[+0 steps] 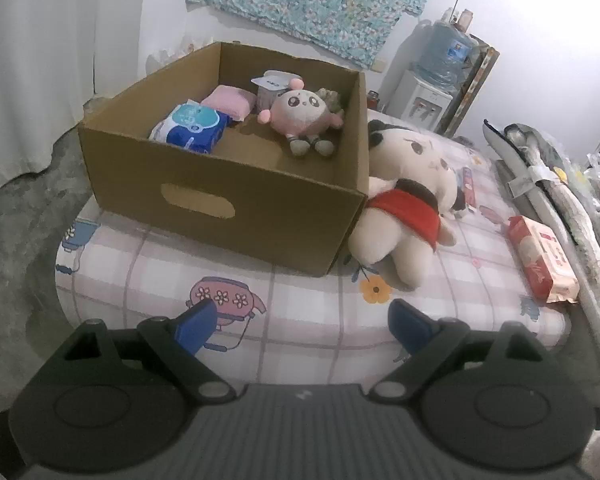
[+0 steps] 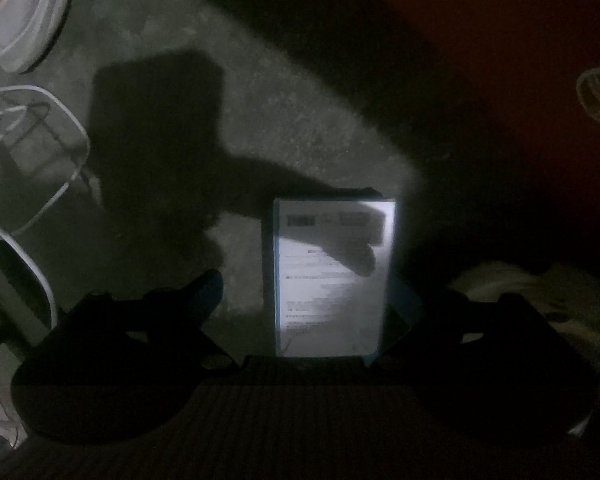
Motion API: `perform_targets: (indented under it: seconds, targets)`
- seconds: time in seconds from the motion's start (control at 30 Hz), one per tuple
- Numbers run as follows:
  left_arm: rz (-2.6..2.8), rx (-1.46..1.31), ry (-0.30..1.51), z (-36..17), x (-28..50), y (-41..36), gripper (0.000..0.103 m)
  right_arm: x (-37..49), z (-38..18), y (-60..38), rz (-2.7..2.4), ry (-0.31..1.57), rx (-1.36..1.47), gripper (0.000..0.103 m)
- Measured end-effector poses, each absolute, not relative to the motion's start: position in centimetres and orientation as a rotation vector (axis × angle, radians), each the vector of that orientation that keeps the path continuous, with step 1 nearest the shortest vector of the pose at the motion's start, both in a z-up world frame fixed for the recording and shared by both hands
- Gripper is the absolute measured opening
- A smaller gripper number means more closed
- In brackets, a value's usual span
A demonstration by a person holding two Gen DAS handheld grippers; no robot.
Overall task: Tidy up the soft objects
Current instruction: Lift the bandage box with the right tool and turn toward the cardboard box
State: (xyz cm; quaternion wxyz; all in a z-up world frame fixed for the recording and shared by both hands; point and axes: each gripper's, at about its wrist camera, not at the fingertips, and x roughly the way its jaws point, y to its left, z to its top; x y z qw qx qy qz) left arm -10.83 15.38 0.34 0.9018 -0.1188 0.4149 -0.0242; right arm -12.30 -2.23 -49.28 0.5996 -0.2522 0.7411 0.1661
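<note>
**Box on the bed, big plush beside it**

Your left tongs (image 1: 302,326) gape wide and empty above the checked bed (image 1: 300,320). Ahead sits the corrugated cardboard box (image 1: 228,208) holding a round pink plush (image 1: 300,118); a cream plush in red cloth (image 1: 404,220) leans against its right wall. Only your right view shows dim concrete floor (image 2: 300,120), where the right tongs (image 2: 308,296) are parted around a flat white sheet (image 2: 332,280); grip unclear.

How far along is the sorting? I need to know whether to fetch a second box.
Partly done: the cardboard box already holds a small pink plush, a blue pack and a folded pink cloth. Nothing is in hand: the left gripper is open and empty, and the right gripper points at the dim floor. Left: the big cream plush and red packet on the bed.
</note>
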Motion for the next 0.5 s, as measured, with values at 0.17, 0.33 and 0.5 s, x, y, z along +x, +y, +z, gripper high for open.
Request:
perform_targets:
  seconds: [0.17,0.33,0.5]
  targets:
    - [-0.035,-0.235,0.861,0.5,-10.2,15.1,0.093,-11.9,-50.2,-2.5,0.374,1.715,-0.568,0.089]
    - [-0.03,-0.217,0.885,0.0,-9.5,14.7,0.093,-11.6,-51.2,-3.0,0.343,1.711,-0.573,0.089]
    - [-0.037,-0.209,0.899,-0.2,-9.1,14.1,0.093,-11.5,-52.1,-3.0,0.352,1.72,-0.592,0.089]
